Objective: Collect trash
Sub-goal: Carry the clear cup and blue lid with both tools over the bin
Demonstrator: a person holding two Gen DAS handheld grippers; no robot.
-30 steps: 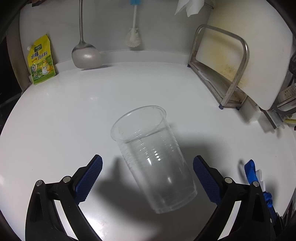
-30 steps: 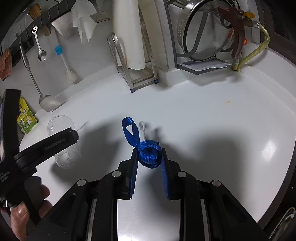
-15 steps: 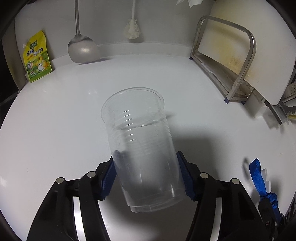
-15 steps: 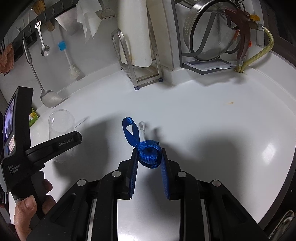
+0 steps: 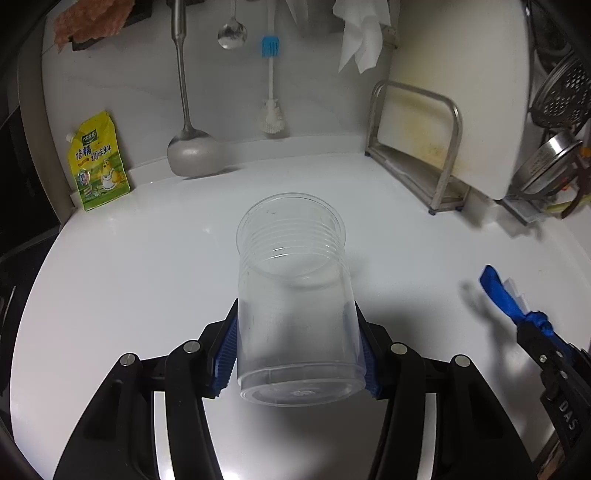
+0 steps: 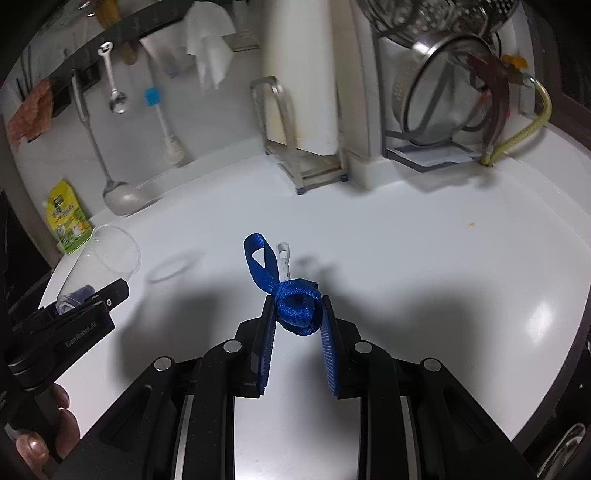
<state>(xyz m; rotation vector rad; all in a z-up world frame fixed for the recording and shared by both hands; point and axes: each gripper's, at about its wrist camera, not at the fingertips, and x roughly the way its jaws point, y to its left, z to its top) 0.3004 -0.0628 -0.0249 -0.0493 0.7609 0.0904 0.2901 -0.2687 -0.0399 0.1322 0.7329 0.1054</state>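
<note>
Presently: both grippers are holding trash above the white bench (image 5: 147, 280).
Left gripper (image 5: 298, 354) fingers, just closing, are clamping an empty clear plastic cup (image 5: 295, 295); right gripper (image 6: 298, 325) fingers are pinching a knotted blue strap (image 6: 295, 306).

Item count, by kind:

- Clear plastic cup (image 5: 295, 295): one.
- Blue strap (image 6: 291, 291), knotted around a white plastic piece (image 6: 283, 258): one.
- Yellow-green seasoning pouch (image 5: 98, 162), far left on the counter (image 5: 147, 258): one.
- Ladle (image 5: 186, 147), hanging at the far wall: one.
- Spoon (image 5: 232, 35), hanging: one.
- Blue-headed brush (image 5: 270, 88), hanging: one.
- White paper towel (image 5: 360, 40), hanging: one.
- Metal rack (image 5: 417, 147) holding a white cutting board (image 5: 461, 92), far right: one of each.
- Handheld grippers: two.
</note>
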